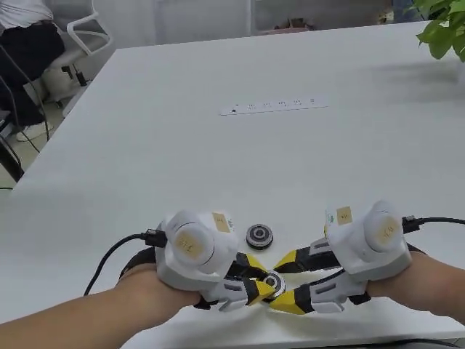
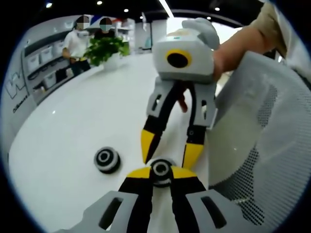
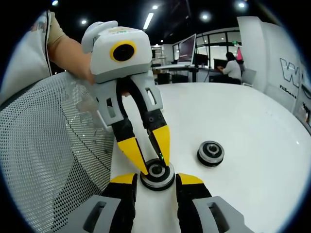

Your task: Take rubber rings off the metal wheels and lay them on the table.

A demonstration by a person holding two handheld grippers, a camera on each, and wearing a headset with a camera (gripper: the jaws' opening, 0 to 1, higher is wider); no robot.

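A small metal wheel with a black rubber ring (image 1: 273, 281) sits between both grippers near the table's front edge. My left gripper (image 1: 260, 278) comes in from the left, its yellow tips shut on the wheel (image 2: 161, 171). My right gripper (image 1: 285, 281) faces it from the right, jaws open, one tip on each side of the same wheel (image 3: 157, 174). The right gripper (image 2: 170, 155) shows from the front in the left gripper view, the left gripper (image 3: 151, 158) likewise in the right gripper view. A second ringed wheel (image 1: 259, 235) lies flat on the table just beyond, also visible as wheel (image 2: 106, 159) and wheel (image 3: 211, 153).
The white table (image 1: 218, 167) stretches far ahead, with a built-in socket strip (image 1: 274, 106) at mid-table. A green plant (image 1: 443, 29) stands at the far right corner and an office chair (image 1: 80, 36) at the back left. A mesh chair back (image 3: 48, 160) is close behind the grippers.
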